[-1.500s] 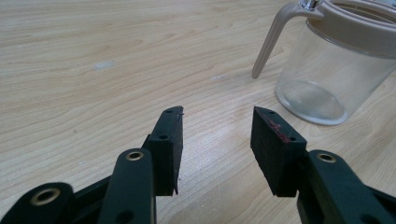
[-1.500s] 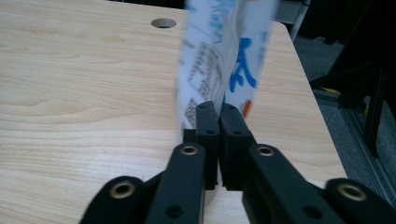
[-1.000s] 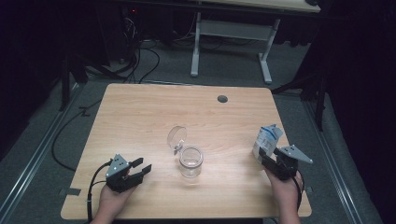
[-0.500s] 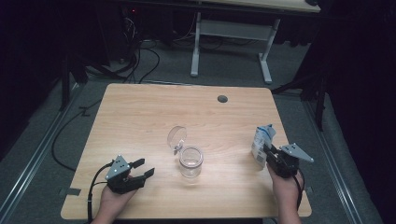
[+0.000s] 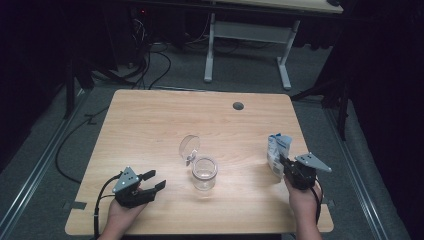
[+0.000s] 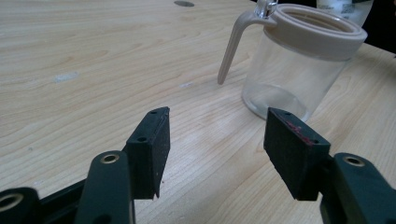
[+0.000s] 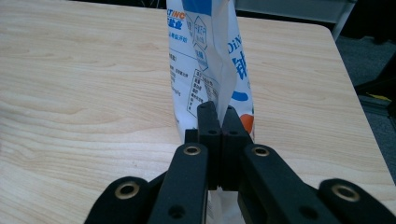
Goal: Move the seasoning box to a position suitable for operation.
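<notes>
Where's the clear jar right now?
In the high view the clear jar stands near the table's middle, lid open, between the left gripper and the bag.

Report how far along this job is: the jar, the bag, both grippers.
Done: the clear jar stands open, its hinged lid tipped back. In hand: the right gripper is clamped on the white and blue bag, upright near the table's right edge. Left: the jar looks empty, so pouring likely remains; the left gripper is open, holding nothing, aimed at the jar.
</notes>
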Available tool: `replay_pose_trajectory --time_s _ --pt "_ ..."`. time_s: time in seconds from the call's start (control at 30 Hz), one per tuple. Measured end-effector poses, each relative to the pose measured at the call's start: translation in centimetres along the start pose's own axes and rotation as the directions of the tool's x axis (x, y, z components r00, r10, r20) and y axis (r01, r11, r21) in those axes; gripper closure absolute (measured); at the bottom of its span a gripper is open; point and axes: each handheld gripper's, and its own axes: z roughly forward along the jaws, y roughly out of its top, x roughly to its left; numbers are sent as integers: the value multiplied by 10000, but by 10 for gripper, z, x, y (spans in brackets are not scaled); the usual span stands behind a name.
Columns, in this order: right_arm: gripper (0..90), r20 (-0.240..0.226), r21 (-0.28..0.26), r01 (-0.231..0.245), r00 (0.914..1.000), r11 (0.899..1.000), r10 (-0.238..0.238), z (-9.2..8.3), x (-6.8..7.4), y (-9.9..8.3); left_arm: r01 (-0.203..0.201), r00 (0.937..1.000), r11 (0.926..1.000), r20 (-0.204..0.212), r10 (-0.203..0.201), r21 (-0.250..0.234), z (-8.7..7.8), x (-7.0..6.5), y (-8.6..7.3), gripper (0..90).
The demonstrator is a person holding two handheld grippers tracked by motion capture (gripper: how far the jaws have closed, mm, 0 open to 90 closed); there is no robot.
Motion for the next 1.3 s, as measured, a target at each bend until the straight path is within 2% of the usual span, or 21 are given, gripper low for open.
replay_pose_trajectory --time_s 0.43,0.57,0.73,0.9,1.03,1.13,1.3 --pt "900 -844 252 -154 9963 9996 175 -5 14 8 127 9997 9998 230 -124 -147 -2 0 1 406" --pt "900 -1294 367 -257 9911 9990 303 -9 23 13 139 9995 9998 284 -134 -159 -2 -1 0 403" --pt "900 -1601 497 -179 9868 9986 257 -10 29 16 170 9993 9997 331 -165 -160 -2 -2 0 402" --pt "900 -1705 852 165 9854 9962 -17 -10 38 17 155 9990 9997 415 -147 -190 -3 -2 1 402" --pt "900 -1851 1121 626 9819 9917 -410 -9 47 22 204 9986 9996 488 -195 -184 -3 -2 1 402" --pt "900 -1901 1255 676 9808 9898 -429 -9 48 25 203 9985 9996 521 -194 -174 -3 -3 0 402" --pt "900 -2050 1749 1055 9764 9789 -685 -8 55 33 153 9977 9998 655 -145 -114 -3 -5 -1 403"
